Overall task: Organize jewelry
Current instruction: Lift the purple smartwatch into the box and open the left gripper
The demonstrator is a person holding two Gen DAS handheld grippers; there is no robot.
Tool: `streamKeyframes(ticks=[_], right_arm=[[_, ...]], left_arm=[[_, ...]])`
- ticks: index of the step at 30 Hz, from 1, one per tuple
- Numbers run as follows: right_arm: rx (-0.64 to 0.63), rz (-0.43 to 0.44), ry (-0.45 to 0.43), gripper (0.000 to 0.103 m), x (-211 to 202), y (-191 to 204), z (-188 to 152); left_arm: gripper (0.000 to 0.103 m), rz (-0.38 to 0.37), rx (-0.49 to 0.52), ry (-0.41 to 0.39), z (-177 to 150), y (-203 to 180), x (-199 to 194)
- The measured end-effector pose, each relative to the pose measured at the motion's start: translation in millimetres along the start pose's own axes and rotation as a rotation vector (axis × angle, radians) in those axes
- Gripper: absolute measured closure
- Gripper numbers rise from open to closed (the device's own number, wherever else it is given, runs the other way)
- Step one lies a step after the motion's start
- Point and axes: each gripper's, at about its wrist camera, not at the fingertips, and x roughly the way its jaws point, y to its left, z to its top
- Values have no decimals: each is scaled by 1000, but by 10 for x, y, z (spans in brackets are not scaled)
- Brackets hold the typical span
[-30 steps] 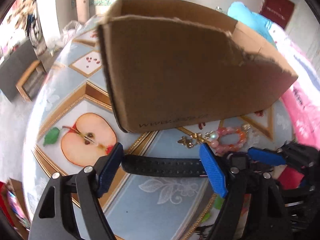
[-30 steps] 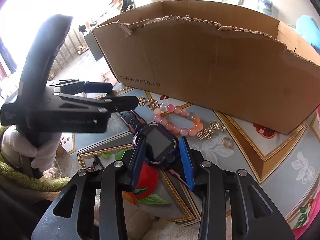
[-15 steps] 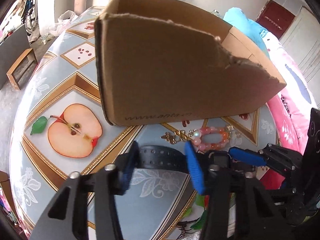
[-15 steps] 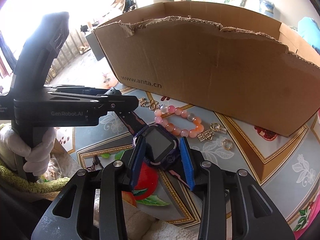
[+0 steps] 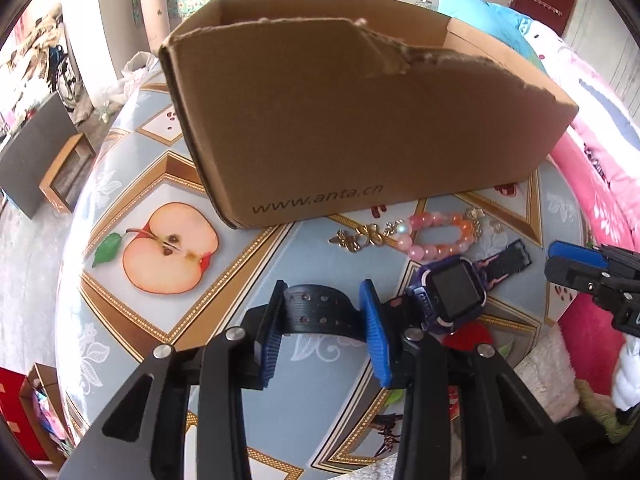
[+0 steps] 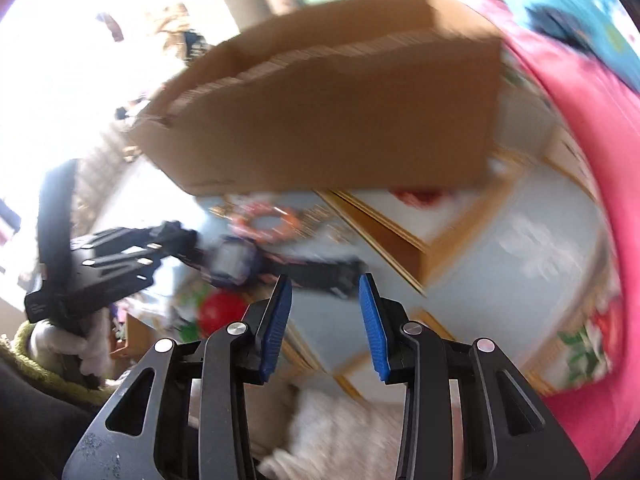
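While torn, cardboard box (image 5: pixel 360 120) (interior hidden) stands.

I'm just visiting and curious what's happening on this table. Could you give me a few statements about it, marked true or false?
1. The left tool has the watch's black strap between its blue pads. True; its jaws are closing.
2. The bead bracelet lies inside the cardboard box. False: it lies on the table in front of the box.
3. The right tool grips the watch. False: nothing is between its pads.
4. The box bears printed web-address lettering. True.
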Motion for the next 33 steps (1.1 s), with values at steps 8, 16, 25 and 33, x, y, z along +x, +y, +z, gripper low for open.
streamKeyframes(ticks=[8, 16, 25, 33], right_arm=[[111, 12, 9, 77, 235, -249, 86], [286, 231, 33, 89, 289, -415, 209], [279, 243, 59, 93, 355, -285, 196], [-25, 45, -61, 99, 110, 283, 208]], left_arm=[[67, 10, 23, -16, -56, -21, -19], [67, 16, 27, -31, -80, -38, -21], [67, 13, 44, -39, -93, -55, -23], [69, -74, -13, -72, -129, 87, -79]])
